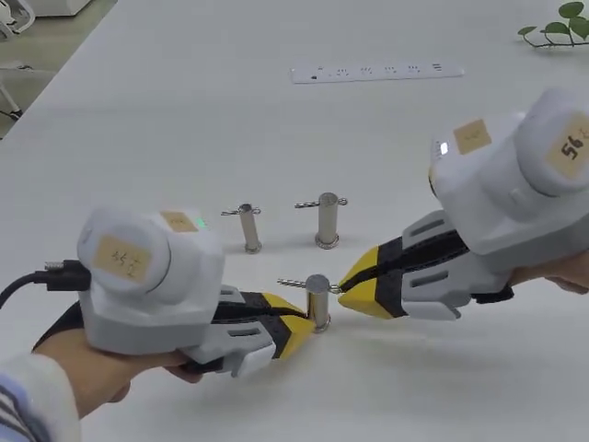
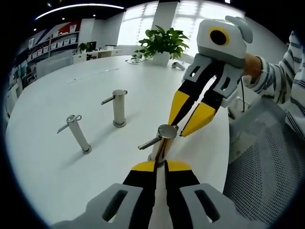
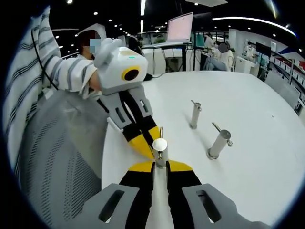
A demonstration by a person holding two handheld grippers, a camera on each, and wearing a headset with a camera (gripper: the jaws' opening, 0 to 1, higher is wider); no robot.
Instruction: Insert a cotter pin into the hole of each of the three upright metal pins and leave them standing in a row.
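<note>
Three upright metal pins stand on the white table (image 1: 184,120), each with a cotter pin through its top. Two stand at the back: a thin one (image 1: 248,228) and a thicker one (image 1: 328,219). My left gripper (image 1: 299,333) is shut low on the near metal pin (image 1: 318,304), whose shaft rises between that gripper's own tips (image 2: 159,164). The near pin's cotter pin (image 1: 293,284) sticks out to the left. My right gripper (image 1: 342,288) comes in from the right and is shut on the cotter pin's other end at the pin's top (image 3: 159,145).
A white power strip (image 1: 377,72) lies far back on the table. A green plant (image 1: 561,26) sits at the far right corner. A grey mesh chair (image 2: 267,157) stands beside the table's near edge. Open tabletop surrounds the pins.
</note>
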